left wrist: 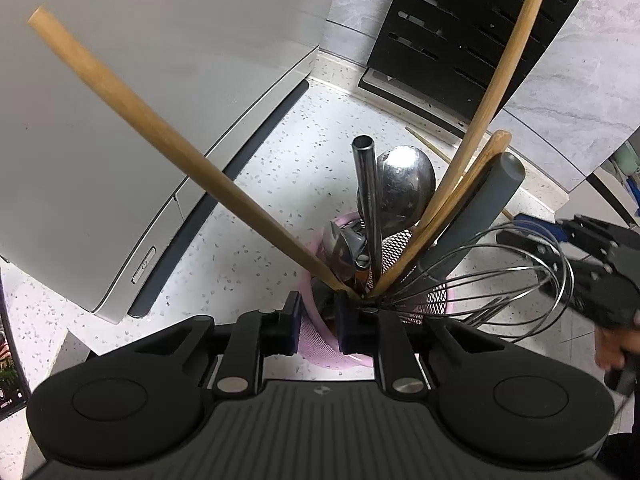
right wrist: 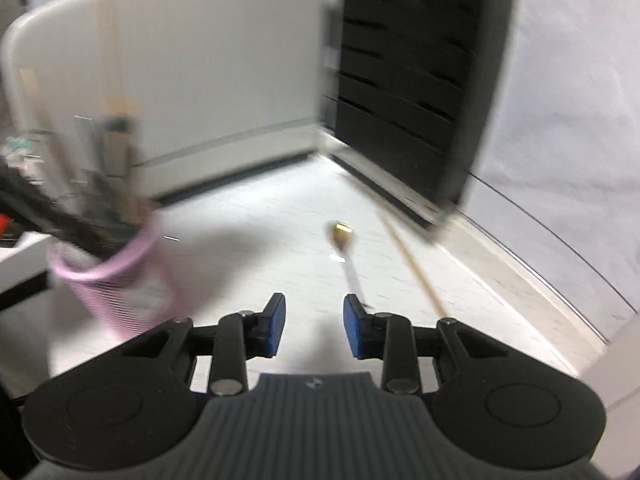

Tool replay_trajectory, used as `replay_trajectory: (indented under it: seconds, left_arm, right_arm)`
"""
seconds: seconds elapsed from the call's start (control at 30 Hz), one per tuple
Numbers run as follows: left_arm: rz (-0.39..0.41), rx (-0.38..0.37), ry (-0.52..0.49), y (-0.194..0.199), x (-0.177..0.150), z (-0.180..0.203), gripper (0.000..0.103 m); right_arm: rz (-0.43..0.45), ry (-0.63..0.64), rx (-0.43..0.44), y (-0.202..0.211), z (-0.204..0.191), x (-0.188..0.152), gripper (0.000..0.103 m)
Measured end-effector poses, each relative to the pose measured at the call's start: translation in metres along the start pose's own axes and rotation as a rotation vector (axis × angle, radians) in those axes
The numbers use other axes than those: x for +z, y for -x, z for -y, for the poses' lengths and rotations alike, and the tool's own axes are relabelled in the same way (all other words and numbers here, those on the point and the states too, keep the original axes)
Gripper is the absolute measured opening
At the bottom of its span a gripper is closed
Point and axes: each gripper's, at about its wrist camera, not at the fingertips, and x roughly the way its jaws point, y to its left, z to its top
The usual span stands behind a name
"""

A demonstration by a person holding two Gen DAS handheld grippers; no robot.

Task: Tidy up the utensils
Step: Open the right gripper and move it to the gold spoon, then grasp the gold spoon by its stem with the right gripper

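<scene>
A pink mesh holder (left wrist: 320,344) is crammed with utensils: a long wooden stick (left wrist: 160,136), a steel ladle (left wrist: 404,184), a wire whisk (left wrist: 500,280) and a grey handle (left wrist: 480,216). My left gripper (left wrist: 318,320) sits astride the holder's near rim, jaws slightly apart, and no pad clearly presses on the mesh. My right gripper (right wrist: 315,328) is open and empty, low over the counter. Just ahead of it lie a small gold-tipped metal utensil (right wrist: 342,236) and a thin wooden stick (right wrist: 412,264). The right wrist view is blurred, with the holder (right wrist: 116,280) at its left.
A black knife block (left wrist: 460,40) (right wrist: 400,100) stands at the back against the tiled wall. A white appliance (left wrist: 140,120) (right wrist: 180,80) fills the left. The right gripper (left wrist: 592,264) and the hand (left wrist: 612,344) holding it show right of the whisk.
</scene>
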Motion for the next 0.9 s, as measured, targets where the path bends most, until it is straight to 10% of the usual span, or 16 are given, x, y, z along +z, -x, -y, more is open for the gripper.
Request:
replay_trajectory:
  seconds: [0.8,0.9]
  left_arm:
    - [-0.008,0.027,0.002,-0.002,0.001,0.006,0.021]
    - [-0.009,0.023,0.002,-0.002,0.001,0.006,0.021]
  right_arm:
    - [0.025,0.027,0.042,-0.097,0.013,0.003,0.031]
    - [0.005,0.018,0.036,-0.098,0.015,0.006,0.019]
